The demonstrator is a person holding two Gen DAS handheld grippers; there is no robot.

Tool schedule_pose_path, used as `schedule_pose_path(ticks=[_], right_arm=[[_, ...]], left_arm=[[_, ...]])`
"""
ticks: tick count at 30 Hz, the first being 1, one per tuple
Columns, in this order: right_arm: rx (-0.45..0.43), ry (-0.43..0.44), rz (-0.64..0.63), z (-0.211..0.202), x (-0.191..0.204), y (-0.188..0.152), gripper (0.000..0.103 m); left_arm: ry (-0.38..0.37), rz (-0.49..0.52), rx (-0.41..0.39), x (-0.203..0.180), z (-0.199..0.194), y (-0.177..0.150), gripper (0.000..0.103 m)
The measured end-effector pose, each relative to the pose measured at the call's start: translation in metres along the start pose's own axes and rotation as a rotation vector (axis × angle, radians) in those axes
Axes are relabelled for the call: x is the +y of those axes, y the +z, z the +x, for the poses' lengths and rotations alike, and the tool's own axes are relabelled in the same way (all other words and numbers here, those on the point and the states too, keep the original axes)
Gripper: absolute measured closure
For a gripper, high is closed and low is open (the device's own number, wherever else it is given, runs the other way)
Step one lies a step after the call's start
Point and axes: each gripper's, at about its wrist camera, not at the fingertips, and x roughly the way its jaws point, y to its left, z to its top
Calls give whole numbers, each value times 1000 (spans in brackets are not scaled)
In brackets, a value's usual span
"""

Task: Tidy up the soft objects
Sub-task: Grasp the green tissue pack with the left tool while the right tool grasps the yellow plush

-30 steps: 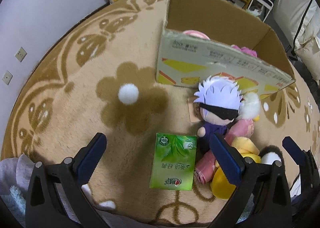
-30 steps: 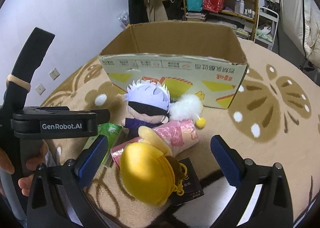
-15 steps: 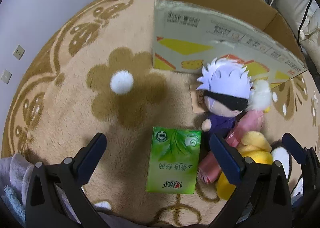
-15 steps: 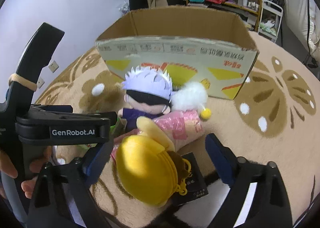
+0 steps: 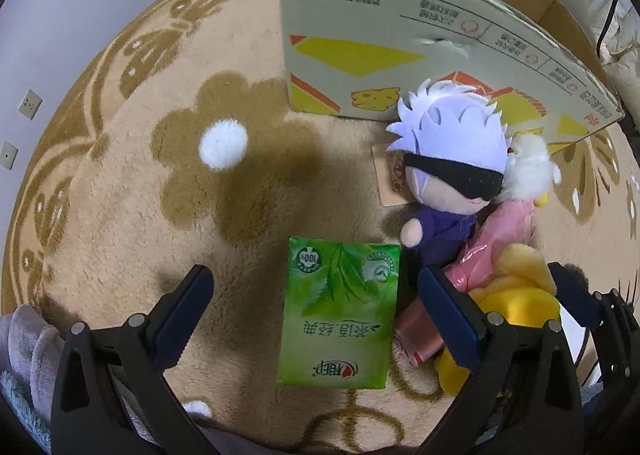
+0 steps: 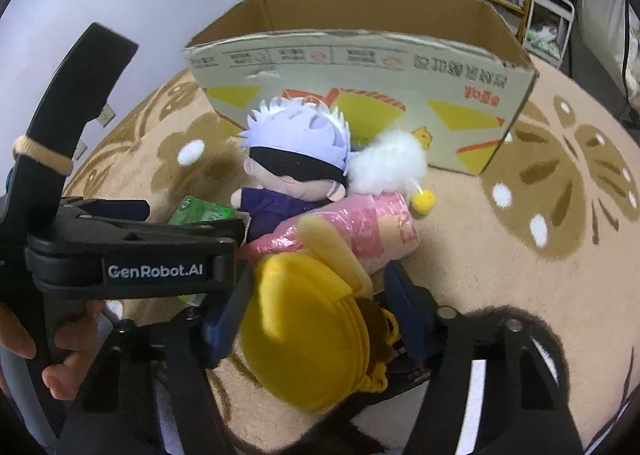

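Note:
A green tissue pack (image 5: 336, 311) lies flat on the beige rug. My left gripper (image 5: 312, 275) hangs open just above it, one finger on each side and not touching. To its right lie a white-haired blindfolded doll (image 5: 448, 159), a pink wrapped roll (image 5: 488, 251) and a yellow plush (image 6: 308, 335). My right gripper (image 6: 316, 315) is closing, and its blue pads (image 6: 224, 323) touch both sides of the yellow plush. A white fluffy pompom toy (image 6: 388, 167) rests against the doll's head.
An open cardboard box (image 6: 360, 67) stands just behind the toys, its printed wall facing me. A person's hand (image 6: 64, 351) holds the left gripper's handle. Shelves and bags fill the back of the room. A grey cloth (image 5: 24, 343) lies at the rug's near-left edge.
Both grippers have come down closer to the rug. The right gripper's jaws have narrowed from wide open to lie against the yellow plush. The left jaws stay wide.

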Motion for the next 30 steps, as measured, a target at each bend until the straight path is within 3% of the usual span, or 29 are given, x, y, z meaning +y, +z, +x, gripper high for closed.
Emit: schedule_pose_path(ticks=[5,7,8,14,22,25,30], right_arm=[[1,8,22,-1,-6,0,45],[-2,5,18,-3,-6,-1,48],[-8,2,15,-4,-6,-1,49],[-51,5,25,-15,-10,0,58],[-157,-6,56,-34,-18,6,60],[-221,-33,46,-44,-17,8,60],[-255,-41,40,-51,-17,10,60]], left_arm=[[-4,8,14,-5,3,0,27],[-6,4,39,-4,8,0,47],[1,6,43,-6,9,0,51],[-28,8,43,-10,12,-1,52],[41,8,-78,-3,-13,0,52],[28,-20,-110,2,-23,-1,52],[37,-19,-169,5,-39,-2,52]])
